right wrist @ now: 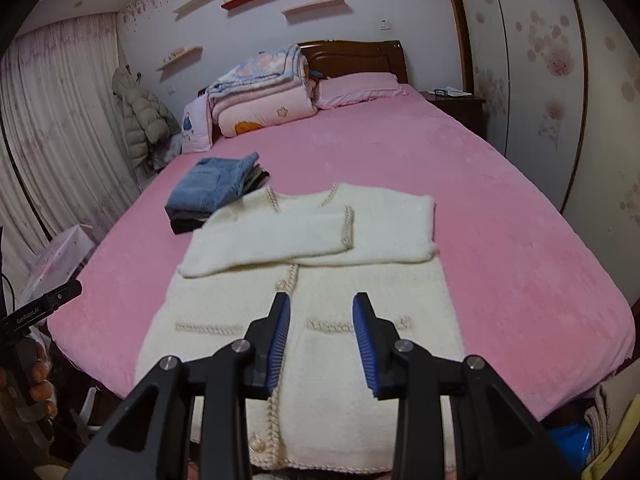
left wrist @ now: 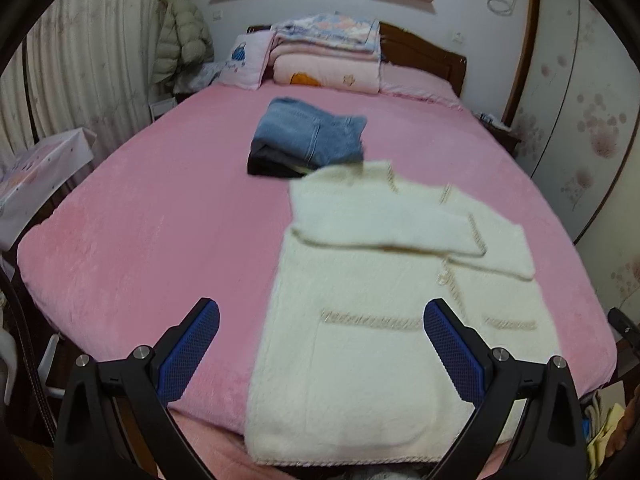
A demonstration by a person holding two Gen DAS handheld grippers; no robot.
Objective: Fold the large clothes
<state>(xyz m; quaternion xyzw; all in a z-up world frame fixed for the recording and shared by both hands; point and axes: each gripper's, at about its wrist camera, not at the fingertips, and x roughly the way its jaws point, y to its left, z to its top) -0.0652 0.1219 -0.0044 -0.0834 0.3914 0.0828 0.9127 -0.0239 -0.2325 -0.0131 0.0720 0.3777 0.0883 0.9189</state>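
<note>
A cream knit cardigan (left wrist: 380, 300) with braided trim lies flat on the pink bed (left wrist: 140, 240), its hem at the near edge, both sleeves folded across the chest. It also shows in the right wrist view (right wrist: 320, 280). My left gripper (left wrist: 320, 308) is wide open and empty, above the cardigan's lower left part. My right gripper (right wrist: 322, 300) is open with a narrower gap, empty, above the cardigan's button line. The left gripper's body (right wrist: 40, 312) shows at the left edge of the right wrist view.
A stack of folded clothes with blue jeans on top (left wrist: 308, 136) lies beyond the cardigan, touching its collar; it also shows in the right wrist view (right wrist: 216, 188). Folded quilts (left wrist: 328, 56) and pillows sit at the headboard. A nightstand (right wrist: 456, 108) stands at the right.
</note>
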